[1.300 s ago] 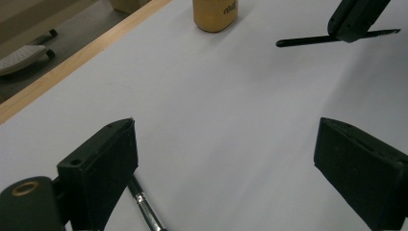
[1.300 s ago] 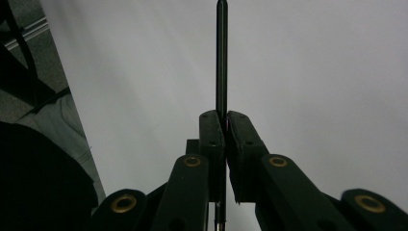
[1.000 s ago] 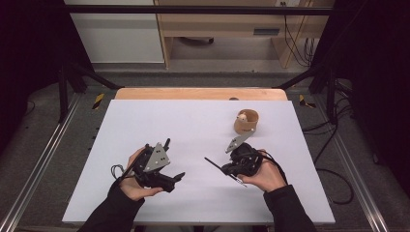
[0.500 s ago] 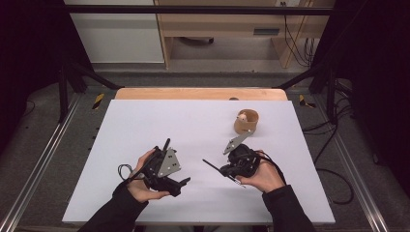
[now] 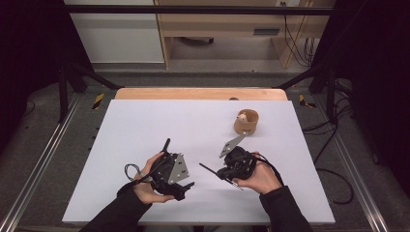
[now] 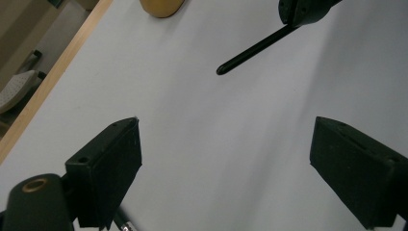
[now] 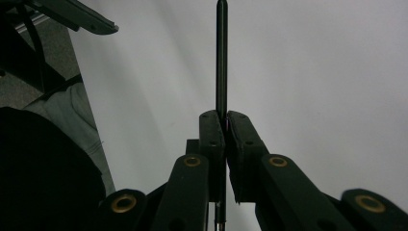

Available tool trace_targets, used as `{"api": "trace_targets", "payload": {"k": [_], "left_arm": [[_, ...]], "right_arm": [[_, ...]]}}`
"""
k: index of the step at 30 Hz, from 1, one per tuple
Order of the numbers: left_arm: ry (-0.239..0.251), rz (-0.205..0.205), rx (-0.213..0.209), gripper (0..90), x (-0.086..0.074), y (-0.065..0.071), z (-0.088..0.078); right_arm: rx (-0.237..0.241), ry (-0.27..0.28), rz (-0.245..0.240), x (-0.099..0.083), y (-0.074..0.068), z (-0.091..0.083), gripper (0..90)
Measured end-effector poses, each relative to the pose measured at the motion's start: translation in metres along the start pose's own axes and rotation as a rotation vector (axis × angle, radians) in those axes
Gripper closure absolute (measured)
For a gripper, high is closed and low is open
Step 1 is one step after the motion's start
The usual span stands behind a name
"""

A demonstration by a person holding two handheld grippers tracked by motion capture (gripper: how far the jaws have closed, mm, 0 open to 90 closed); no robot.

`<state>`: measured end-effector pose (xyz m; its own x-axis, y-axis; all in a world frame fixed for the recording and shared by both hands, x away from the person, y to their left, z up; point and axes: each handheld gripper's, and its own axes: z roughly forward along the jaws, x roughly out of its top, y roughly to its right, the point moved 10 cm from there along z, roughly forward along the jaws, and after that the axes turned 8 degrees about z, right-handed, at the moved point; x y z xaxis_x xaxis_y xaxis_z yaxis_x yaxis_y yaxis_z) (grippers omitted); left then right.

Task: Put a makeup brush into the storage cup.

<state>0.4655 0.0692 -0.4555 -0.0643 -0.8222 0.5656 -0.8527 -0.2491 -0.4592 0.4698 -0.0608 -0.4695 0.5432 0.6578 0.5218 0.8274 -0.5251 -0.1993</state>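
Two grippers hovered over the white table [image 5: 145, 125]: the right gripper [image 7: 223, 120] clenched a thin black rod [image 7: 221, 57], the left gripper [image 6: 226, 159] gaped released, near a brown cup [image 5: 246, 122].

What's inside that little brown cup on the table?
In the high view, the brown cup holds something small and pale near its rim, too small to identify. The cup's own wall hides whatever lies deeper inside. It stands beyond the right gripper, apart from it.
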Motion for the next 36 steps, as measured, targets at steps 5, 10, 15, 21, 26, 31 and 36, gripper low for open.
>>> {"api": "trace_targets", "payload": {"k": [5,10,15,21,26,31,36], "left_arm": [[-0.014,0.046,-0.001,11.8,0.003,0.001,0.0],[-0.015,0.076,-0.004,13.7,0.006,0.003,0.002],[-0.029,0.112,-0.014,14.4,0.008,0.006,0.006],[-0.04,0.147,-0.019,15.3,0.011,0.008,0.008],[-0.04,0.194,-0.017,18.1,0.015,0.01,0.01],[-0.067,0.247,0.003,21.3,0.014,0.011,0.013],[-0.075,0.284,-0.003,26.1,0.014,0.015,0.017]], "right_arm": [[0.012,-0.004,-0.007,0.001,-0.003,0.003,85.9],[0.017,-0.012,-0.01,0.002,-0.005,0.004,85.8],[0.025,-0.012,-0.013,0.003,-0.008,0.006,85.8],[0.033,-0.018,-0.016,0.004,-0.012,0.008,85.8],[0.036,-0.028,-0.021,0.003,-0.013,0.009,85.8],[0.036,-0.027,-0.013,0.003,-0.014,0.01,85.8],[0.044,-0.042,-0.019,0.003,-0.015,0.011,85.8]]}}
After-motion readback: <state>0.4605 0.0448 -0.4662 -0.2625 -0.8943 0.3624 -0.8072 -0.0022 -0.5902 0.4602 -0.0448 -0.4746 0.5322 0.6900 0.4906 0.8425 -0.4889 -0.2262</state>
